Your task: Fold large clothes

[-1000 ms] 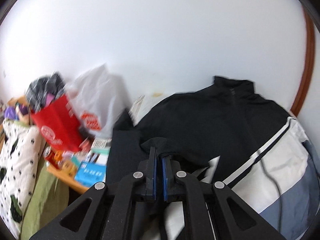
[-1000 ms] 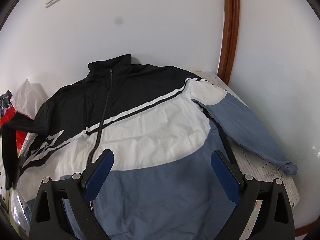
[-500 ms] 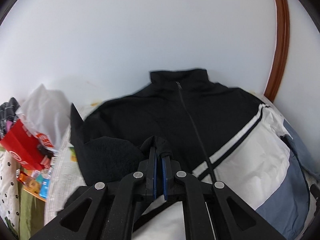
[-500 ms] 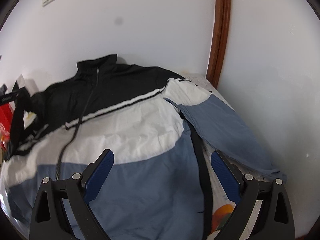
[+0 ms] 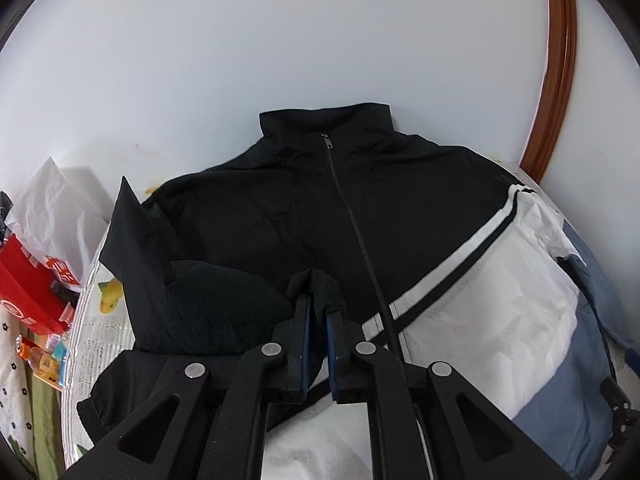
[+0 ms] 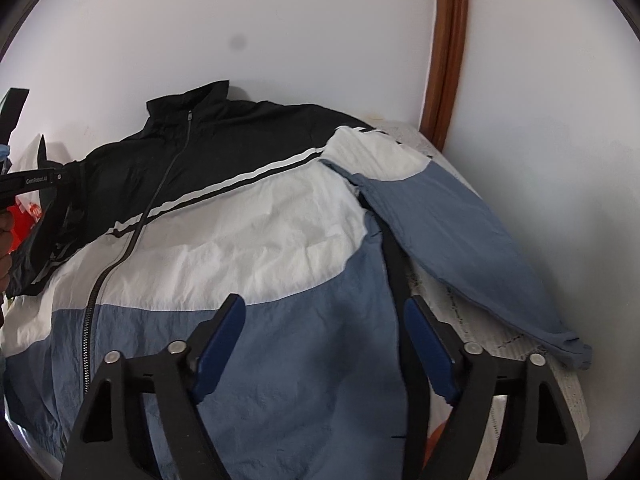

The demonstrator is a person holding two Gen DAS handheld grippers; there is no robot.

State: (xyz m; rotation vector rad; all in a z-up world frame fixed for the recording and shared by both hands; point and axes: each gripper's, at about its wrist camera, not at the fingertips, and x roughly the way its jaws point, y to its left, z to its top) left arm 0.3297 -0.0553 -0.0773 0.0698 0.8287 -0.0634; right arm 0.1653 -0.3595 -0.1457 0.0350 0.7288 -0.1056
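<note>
A black, white and blue zip jacket [image 5: 472, 280] lies spread, front up, on a table against the wall; it also shows in the right wrist view [image 6: 256, 224]. My left gripper [image 5: 318, 306] is shut on the cuff of the black sleeve [image 5: 208, 304], which is lifted and folded inward over the jacket's left side. My right gripper [image 6: 324, 320] is open and empty above the blue lower part of the jacket. The blue right sleeve [image 6: 460, 248] lies stretched out flat to the right.
A patterned tablecloth [image 6: 472, 312] covers the table. A white plastic bag [image 5: 52, 208] and a red bag [image 5: 28, 280] stand at the left, with small clutter below. A brown door frame [image 6: 448, 52] runs up the wall at the right.
My left gripper has carried the black sleeve rightward, over the jacket's body. My right gripper has swung right, toward the blue sleeve, still open.
</note>
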